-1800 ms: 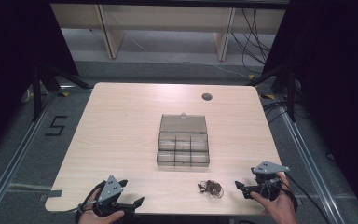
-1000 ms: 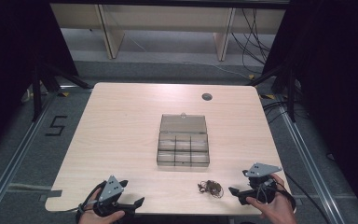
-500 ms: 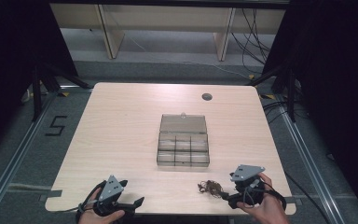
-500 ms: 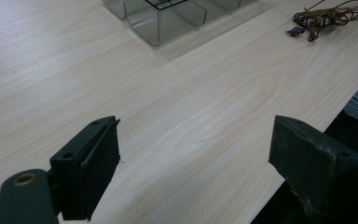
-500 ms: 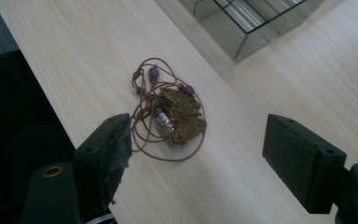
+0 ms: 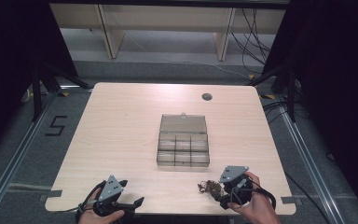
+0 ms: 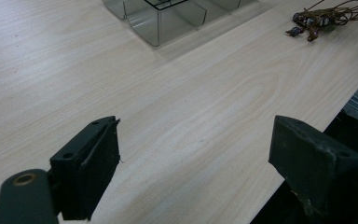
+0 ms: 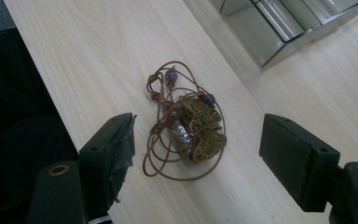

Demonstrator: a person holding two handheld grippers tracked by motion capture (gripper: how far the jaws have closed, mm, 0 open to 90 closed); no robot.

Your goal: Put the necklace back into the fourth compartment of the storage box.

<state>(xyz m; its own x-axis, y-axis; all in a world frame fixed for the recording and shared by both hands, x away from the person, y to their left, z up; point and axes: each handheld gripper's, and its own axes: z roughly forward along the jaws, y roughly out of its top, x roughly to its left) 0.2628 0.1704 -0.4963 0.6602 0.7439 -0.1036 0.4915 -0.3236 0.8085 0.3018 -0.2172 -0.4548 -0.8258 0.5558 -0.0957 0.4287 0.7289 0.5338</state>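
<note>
- At the far left of the high view, the dark floor beside the tabletop [image 6: 121, 121] bears a taped mark [image 6: 56, 126] shaped like a five, well apart from everything in use.
- The left gripper [image 6: 133, 203] sits at the near left edge, held in a hand [image 6: 93, 212]; its jaws stand wide open with nothing between them, only bare wood under them in the left gripper view.
- From that gripper toward the middle, the wood is open and unobstructed as far as the clear compartment box [image 6: 183, 145].
- The box stands mid-table with its lid tilted open at the back; its low clear walls are the only raised thing near the work.
- A small round hole [image 6: 207, 97] lies near the far edge, well behind the box.
- The necklace [image 8: 186, 128], a tangle of brown cord with beads and brass leaf-shaped pendants, lies on the wood just inside the near edge, in front of the box's right corner and apart from it.
- The right gripper [image 8: 196, 144] straddles the necklace: its jaws have just been closing, yet both pads are clear of the cord, one near the table's edge, the other on the box side.
- To the right, bare wood runs to the table's right edge.
</note>
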